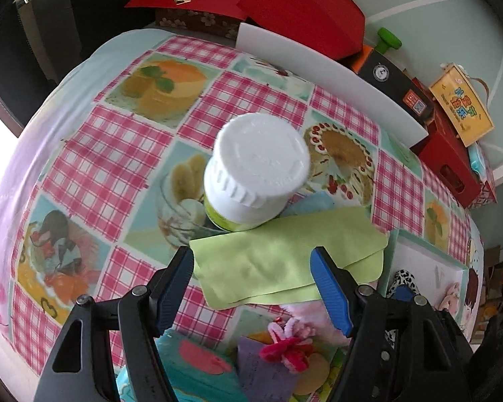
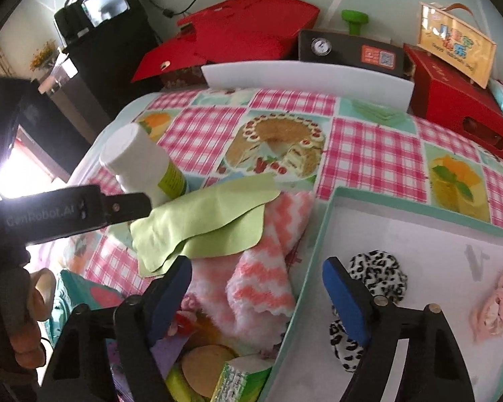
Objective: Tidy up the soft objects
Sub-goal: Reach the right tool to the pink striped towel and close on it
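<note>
A light green cloth [image 1: 285, 258] lies folded on the checked tablecloth. My left gripper [image 1: 251, 263] hangs over it, open, its blue pads on either side of the cloth and clear of it. In the right wrist view the same green cloth [image 2: 211, 224] overlaps a pink-and-white zigzag fluffy cloth [image 2: 261, 281]. My right gripper [image 2: 256, 266] stands open above that pink cloth and the teal rim of a shallow box [image 2: 322, 234]. Inside the box lie a leopard-print scrunchie [image 2: 379, 274] and a pink scrunchie [image 2: 496, 301].
A white-capped bottle [image 1: 255, 167] stands at the green cloth's far edge, over a blue cloth [image 1: 312, 201]. Pink and red pipe-cleaner pieces [image 1: 288, 341], a round tan disc [image 2: 208, 365] and a green carton [image 2: 241, 378] crowd the near side. A white board [image 2: 305, 73] and red boxes [image 2: 452, 100] line the back.
</note>
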Tool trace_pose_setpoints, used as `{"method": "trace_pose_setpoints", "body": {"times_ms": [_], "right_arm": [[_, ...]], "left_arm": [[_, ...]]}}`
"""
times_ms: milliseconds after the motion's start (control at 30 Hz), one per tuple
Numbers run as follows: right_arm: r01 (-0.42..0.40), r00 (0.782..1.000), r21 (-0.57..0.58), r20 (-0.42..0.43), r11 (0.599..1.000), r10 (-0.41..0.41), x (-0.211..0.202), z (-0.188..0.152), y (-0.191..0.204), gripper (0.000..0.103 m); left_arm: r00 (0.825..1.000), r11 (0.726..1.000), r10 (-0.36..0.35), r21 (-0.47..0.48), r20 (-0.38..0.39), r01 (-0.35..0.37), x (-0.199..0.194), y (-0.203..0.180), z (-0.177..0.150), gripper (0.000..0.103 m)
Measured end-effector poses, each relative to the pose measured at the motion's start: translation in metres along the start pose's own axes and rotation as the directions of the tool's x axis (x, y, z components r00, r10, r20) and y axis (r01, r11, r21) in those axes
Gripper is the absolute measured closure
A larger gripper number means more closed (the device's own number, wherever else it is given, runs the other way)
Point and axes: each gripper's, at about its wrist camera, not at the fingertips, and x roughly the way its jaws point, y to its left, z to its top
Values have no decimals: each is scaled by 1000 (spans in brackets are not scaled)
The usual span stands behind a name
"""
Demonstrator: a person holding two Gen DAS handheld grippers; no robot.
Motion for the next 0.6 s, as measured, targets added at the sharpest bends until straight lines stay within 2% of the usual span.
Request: {"method": "trace_pose_setpoints", "body": {"times_ms": [133, 233, 333, 467, 600], "right_arm": [[-11, 1000, -9, -8, 1000, 11, 5, -2, 0, 34], [-23, 1000, -17, -9, 1000, 23, 6, -2, 1, 46], [-40, 999, -28, -7, 999, 40, 6, -2, 4, 46], [-50, 999, -46, -10, 998, 50, 7, -3, 7, 52], [-31, 999, -71, -34, 997, 29, 14, -5, 12, 52]], "left_arm": [[1000, 1000, -3, -5, -8, 3, 2, 0, 0, 30], [1000, 1000, -7, -9, -12, 7, 4, 0, 0, 30], [1000, 1000, -12, -15, -16, 12, 5, 1, 0, 30], [1000, 1000, -19, -16, -19, 19, 5, 1, 0, 30], [999, 1000, -25, -11, -27, 25, 7, -1, 0, 30]]}}
